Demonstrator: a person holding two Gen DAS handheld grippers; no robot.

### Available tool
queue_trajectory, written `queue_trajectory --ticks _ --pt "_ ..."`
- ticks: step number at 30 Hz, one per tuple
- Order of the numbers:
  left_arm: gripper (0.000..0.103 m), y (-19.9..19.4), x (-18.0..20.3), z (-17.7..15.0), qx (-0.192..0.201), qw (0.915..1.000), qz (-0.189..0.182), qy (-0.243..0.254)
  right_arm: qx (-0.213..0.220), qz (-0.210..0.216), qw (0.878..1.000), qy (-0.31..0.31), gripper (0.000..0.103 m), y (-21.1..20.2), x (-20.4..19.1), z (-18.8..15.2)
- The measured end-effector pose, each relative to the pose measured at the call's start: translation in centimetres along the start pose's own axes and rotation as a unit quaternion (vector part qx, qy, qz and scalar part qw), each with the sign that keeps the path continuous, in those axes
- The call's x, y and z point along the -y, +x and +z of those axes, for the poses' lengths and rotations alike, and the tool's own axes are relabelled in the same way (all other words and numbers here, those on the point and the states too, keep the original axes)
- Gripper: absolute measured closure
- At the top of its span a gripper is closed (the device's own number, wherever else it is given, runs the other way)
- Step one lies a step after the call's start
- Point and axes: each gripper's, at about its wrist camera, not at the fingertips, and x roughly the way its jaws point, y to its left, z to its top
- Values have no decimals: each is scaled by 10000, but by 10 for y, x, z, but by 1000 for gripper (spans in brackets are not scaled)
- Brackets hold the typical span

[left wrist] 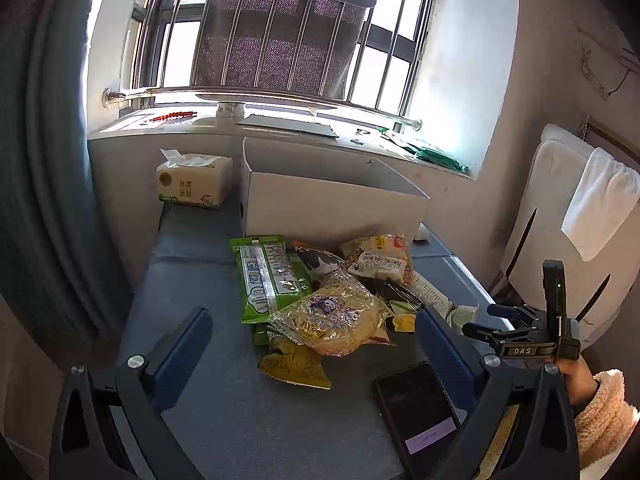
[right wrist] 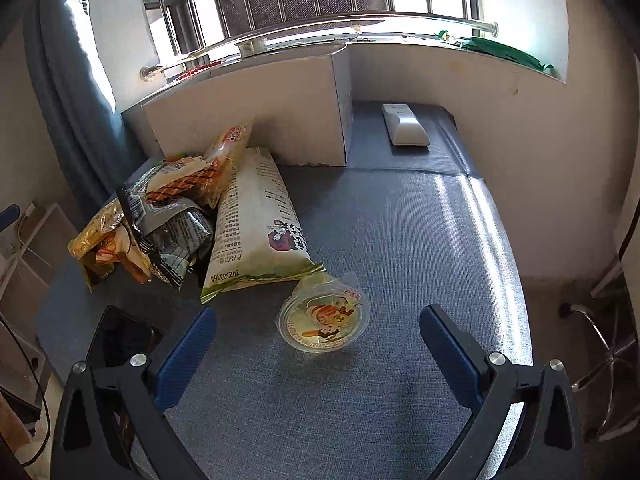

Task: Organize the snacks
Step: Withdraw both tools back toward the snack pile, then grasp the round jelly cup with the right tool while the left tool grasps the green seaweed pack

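A heap of snack packets (left wrist: 320, 292) lies on the grey-blue padded surface (left wrist: 208, 368) in front of an open white box (left wrist: 332, 200). A clear yellow noodle bag (left wrist: 332, 320) and a green packet (left wrist: 268, 276) are on top. My left gripper (left wrist: 314, 344) is open, just short of the heap. In the right wrist view the heap (right wrist: 192, 216) lies left, with a long pale green bag (right wrist: 256, 228). A round jelly cup (right wrist: 324, 320) lies between the open fingers of my right gripper (right wrist: 318, 336), near their tips. The box (right wrist: 256, 120) stands behind.
A black phone (left wrist: 420, 412) lies at the near right of the heap, also in the right wrist view (right wrist: 116, 336). A tissue pack (left wrist: 194, 180) stands left of the box. A white remote (right wrist: 404, 124) lies at the far right. The window sill (left wrist: 280, 128) runs behind.
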Motion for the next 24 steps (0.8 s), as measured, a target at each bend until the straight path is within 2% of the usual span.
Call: queue_trajectory --ticks 4,5,6,7,9,11,14,19,24 --pt "0 6 -6 -2 -95 9999 16 -83 -154 -74 9999 12 0 9 1 1" --pt "0 7 -6 -3 -115 9999 10 -84 -166 -88 9998 -25 7 10 0 1" --pt "0 9 -7 -3 -129 9999 19 -89 -162 -99 9998 -81 17 10 -2 1" --pt "0 10 -8 -4 -144 9999 24 -93 -229 -152 9995 -126 53 12 -2 0" --pt "0 15 -10 -4 -205 9997 28 -115 -252 -238 9994 -35 54 12 0 -1" --pt "0 20 -14 -3 -270 9995 53 -166 -196 -103 9997 118 54 7 3 -4" --pt "0 33 -24 3 -410 9985 17 -350 -83 -125 9997 193 54 -2 8 -6" --pt "0 83 -37 24 -977 9943 172 -398 112 -14 9994 329 54 -26 9 -7" --pt "0 152 -38 45 -1738 9832 543 -162 226 104 9988 422 54 -44 5 -11"
